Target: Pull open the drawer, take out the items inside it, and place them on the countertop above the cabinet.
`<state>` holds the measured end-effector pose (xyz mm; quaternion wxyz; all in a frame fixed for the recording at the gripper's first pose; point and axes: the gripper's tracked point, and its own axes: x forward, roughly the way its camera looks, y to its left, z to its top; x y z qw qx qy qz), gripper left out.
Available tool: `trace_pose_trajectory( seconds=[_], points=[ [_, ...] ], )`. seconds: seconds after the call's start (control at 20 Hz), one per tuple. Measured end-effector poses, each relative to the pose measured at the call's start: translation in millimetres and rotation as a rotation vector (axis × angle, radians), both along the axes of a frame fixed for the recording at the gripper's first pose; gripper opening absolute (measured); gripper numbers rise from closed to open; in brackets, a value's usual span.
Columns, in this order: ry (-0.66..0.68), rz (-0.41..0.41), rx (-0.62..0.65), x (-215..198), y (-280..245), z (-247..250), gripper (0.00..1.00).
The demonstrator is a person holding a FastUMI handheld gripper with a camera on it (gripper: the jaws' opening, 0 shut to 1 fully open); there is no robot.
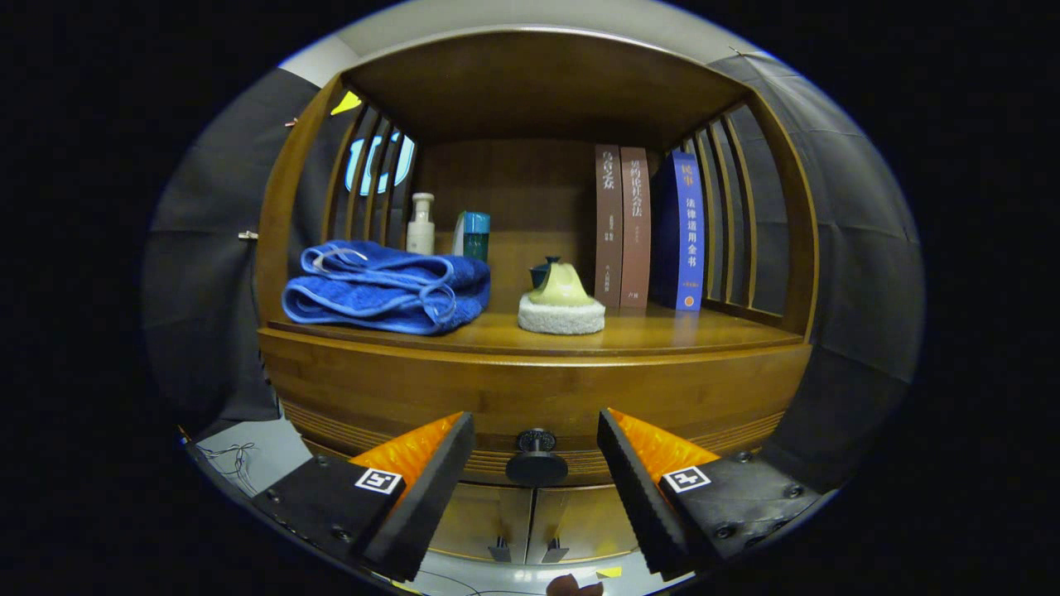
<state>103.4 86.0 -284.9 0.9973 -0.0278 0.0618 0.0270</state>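
A wooden cabinet stands in front of me, its drawer (414,389) closed below the countertop (662,335). A dark round knob (537,459) sticks out of the drawer front. My gripper (536,434) is open, and the knob sits between its two fingertips with a gap on each side. Neither finger touches the knob. The inside of the drawer is hidden.
On the countertop lie a folded blue towel (389,285), a pale bottle (421,223), a teal box (474,236), a yellow-green piece on a white fluffy pad (561,310) and three upright books (650,228). Slatted sides and a roof enclose it. Two small doors (530,517) sit below the drawer.
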Motion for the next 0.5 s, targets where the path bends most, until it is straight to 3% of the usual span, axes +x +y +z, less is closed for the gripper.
trace_pose_trajectory(
  seconds=[0.5],
  points=[
    [-0.143,0.054,0.055,-66.1,2.6,155.8,0.98]
  ],
)
